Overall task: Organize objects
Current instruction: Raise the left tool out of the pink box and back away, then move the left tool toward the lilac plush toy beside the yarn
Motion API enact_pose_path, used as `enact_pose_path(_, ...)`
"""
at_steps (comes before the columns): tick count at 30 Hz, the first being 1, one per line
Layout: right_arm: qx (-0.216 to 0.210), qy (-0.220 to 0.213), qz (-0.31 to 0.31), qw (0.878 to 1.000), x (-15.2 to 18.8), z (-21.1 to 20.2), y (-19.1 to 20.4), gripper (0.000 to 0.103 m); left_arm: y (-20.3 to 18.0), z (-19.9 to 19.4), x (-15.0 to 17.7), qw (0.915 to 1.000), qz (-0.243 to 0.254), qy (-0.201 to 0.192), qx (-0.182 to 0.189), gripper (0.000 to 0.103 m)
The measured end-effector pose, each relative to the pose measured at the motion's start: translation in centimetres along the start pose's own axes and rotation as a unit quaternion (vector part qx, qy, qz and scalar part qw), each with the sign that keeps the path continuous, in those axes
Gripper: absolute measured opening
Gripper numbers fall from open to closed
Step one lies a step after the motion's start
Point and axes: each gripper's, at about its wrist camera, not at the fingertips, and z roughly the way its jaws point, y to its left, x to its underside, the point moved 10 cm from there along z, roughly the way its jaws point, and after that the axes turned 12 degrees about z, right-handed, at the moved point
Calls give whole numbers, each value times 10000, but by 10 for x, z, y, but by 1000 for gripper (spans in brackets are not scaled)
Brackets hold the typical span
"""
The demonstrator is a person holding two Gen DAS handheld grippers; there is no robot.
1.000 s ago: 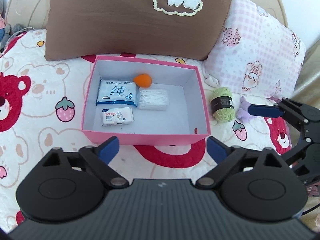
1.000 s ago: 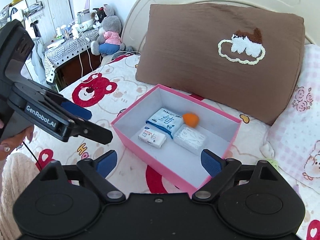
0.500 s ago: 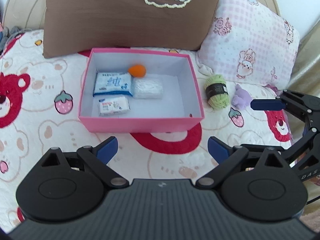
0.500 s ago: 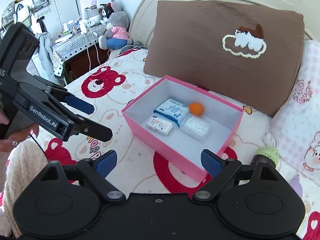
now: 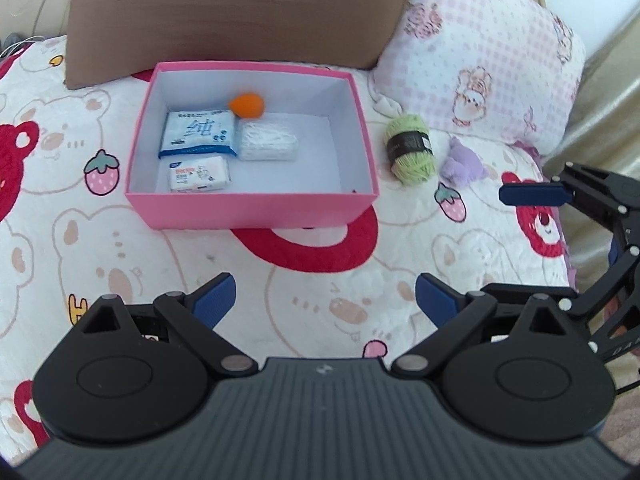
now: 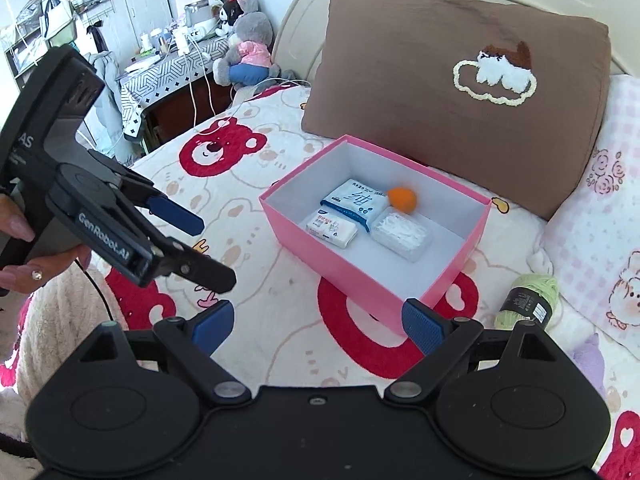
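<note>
Both my tongs hang above the bed [image 5: 320,280], nothing in them. Left tongs [image 5: 325,295] spread wide, right tongs [image 6: 316,322] spread wide too. Pink box [image 5: 256,210] sits on the quilt in front of the brown pillow [image 5: 240,12]; inside it a blue tissue pack [image 5: 198,133], small wipes pack [image 5: 199,174], clear cotton-swab pack [image 5: 267,143] and orange ball [image 5: 246,105]. Green yarn [image 5: 410,148] lies just right of the box, purple plush [image 5: 460,160] beside it
</note>
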Motion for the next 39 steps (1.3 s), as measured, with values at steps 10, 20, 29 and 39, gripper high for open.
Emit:
enact_pose_path(10,158,81,389,9991,31,-14,-38,93,-31,14,3,9990,324,250,153,97)
enact_pose_path(20,324,66,967,9948,62,-24,-90,93,-71,47,-9,9968,648,328,332,96)
enact_pose_path(29,581,-59,1213,9909,78,-31,-126,93,-110,73,-20,9928,904,422,668,95)
enact_pose_path(39,837,-180,1345,9872,90,-33,-148,93,-135,101,-34,9902,1090,347,799,96)
